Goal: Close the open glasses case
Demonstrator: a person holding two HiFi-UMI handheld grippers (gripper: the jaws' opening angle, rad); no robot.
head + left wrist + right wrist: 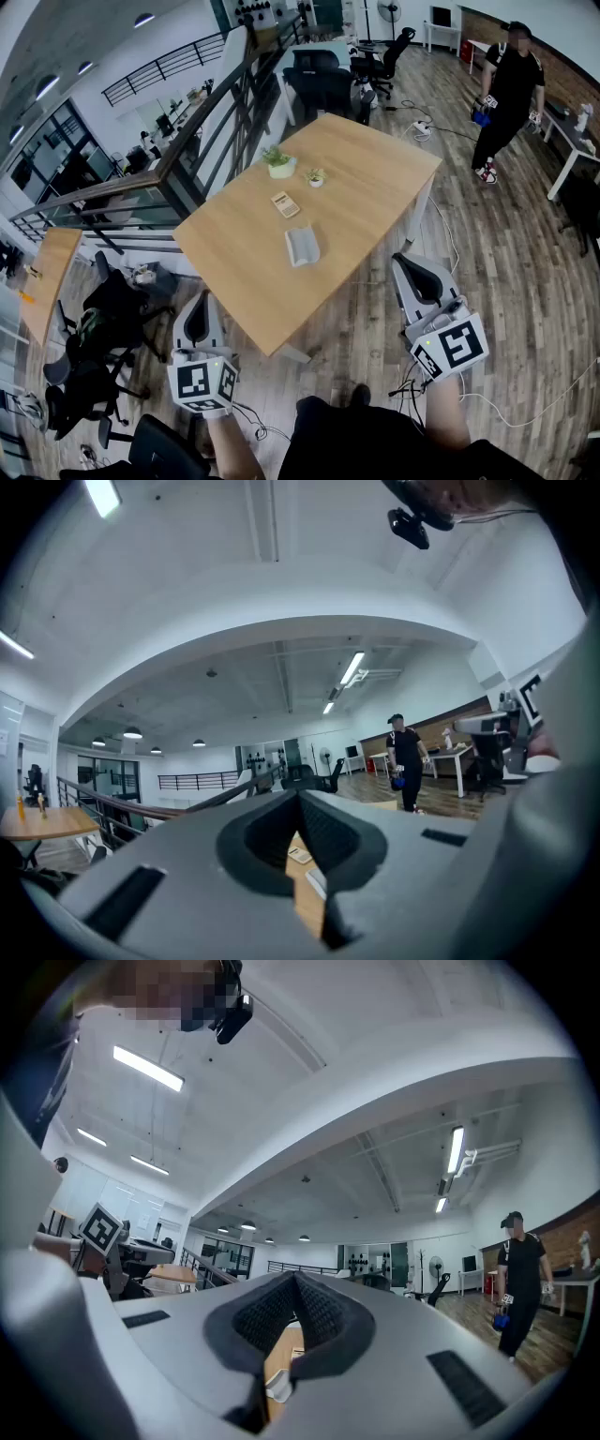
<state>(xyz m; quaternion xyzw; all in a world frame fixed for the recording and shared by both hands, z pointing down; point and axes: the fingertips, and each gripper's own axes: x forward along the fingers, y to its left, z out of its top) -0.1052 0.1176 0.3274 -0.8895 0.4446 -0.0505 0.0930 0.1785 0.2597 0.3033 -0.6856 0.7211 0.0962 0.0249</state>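
Right gripper: smooth grey, ribbed black pads together

— Any clear way in to the glasses case?
— Yes, over the table's near edge; bare wood surrounds it; a flat tan object lies just beyond; two potted plants stand farther back.
— And the left side?
— The railing and black chairs crowd it.
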